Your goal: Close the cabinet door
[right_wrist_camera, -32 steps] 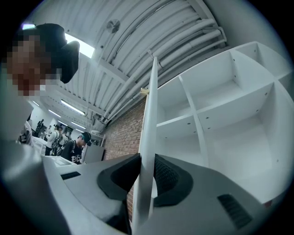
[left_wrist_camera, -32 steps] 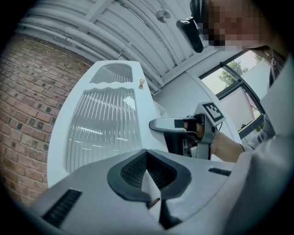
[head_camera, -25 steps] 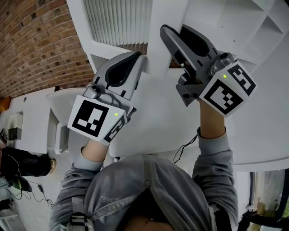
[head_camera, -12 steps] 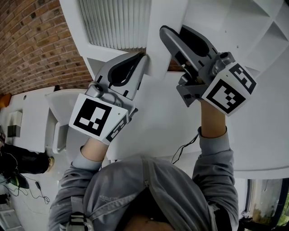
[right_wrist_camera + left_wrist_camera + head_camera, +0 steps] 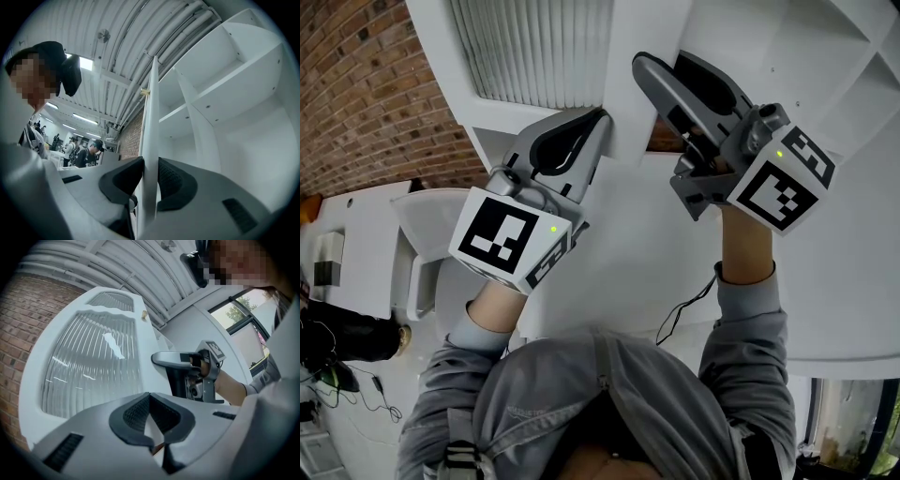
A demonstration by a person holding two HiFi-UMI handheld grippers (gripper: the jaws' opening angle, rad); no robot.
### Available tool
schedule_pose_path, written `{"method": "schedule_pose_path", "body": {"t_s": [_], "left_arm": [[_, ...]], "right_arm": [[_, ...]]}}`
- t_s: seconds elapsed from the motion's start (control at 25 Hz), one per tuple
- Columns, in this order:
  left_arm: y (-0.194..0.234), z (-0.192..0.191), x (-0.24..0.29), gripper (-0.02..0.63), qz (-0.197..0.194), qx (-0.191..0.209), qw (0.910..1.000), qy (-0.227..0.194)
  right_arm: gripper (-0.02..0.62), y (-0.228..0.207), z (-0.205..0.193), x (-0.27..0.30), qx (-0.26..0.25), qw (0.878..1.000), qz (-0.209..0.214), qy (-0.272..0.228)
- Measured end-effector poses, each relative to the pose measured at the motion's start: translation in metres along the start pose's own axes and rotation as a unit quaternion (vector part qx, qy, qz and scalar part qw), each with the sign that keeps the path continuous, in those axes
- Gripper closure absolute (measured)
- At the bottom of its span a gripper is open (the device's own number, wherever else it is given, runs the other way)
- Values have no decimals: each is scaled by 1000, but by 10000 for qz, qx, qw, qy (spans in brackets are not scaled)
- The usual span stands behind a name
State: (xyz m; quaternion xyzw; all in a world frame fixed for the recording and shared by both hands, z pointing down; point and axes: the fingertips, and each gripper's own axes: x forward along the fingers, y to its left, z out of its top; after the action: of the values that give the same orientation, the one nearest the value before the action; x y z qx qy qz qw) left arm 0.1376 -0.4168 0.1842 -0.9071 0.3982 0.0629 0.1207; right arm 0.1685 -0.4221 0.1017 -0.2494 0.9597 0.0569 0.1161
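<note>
A white cabinet door [image 5: 647, 23] with a ribbed glass panel [image 5: 544, 47] is seen standing open, swung clear of the white cabinet shelves [image 5: 834, 47] at the right of the head view. A brick wall [image 5: 366, 84] is shown at the left.

The door's free edge is pinched by the right hand-held gripper [image 5: 643, 67]. In the right gripper view the cabinet door [image 5: 151, 108] is shown edge-on, running up between the right hand-held gripper [image 5: 149, 165], whose dark pads [image 5: 123, 180] are pressed against its two faces. The cabinet shelves [image 5: 225, 89] are seen to the right of the edge, well apart from it.

The left hand-held gripper [image 5: 598, 120] is held just beside the right one. Its jaws are pressed together with nothing between them, and its tip is placed at the door's white frame beside the glass panel; whether it touches cannot be told. In the left gripper view the left hand-held gripper [image 5: 149, 397] is pointed along the door's outer face, with the ribbed glass panel [image 5: 89, 362] spread ahead and the right hand-held gripper [image 5: 157, 359] seen clamped on the far edge.

Both tools are carried by arms in grey sleeves [image 5: 750, 328].
</note>
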Motion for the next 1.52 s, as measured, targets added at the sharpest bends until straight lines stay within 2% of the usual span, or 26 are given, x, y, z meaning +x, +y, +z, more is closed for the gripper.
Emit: {"method": "schedule_pose_path", "body": {"t_s": [0.88, 1.12, 1.36, 1.52], "left_arm": [[20, -12, 30, 600, 206, -34, 9998, 66], [23, -14, 37, 600, 277, 6, 9996, 67], [28, -16, 42, 600, 329, 45, 9994, 49], [33, -19, 45, 600, 352, 42, 9993, 82]], "right_arm": [[483, -37, -5, 19, 165, 9992, 346, 121], [474, -45, -7, 21, 31, 9997, 183, 144], [446, -55, -10, 19, -349, 9988, -208, 260], [446, -62, -15, 16, -374, 9984, -315, 292]]}}
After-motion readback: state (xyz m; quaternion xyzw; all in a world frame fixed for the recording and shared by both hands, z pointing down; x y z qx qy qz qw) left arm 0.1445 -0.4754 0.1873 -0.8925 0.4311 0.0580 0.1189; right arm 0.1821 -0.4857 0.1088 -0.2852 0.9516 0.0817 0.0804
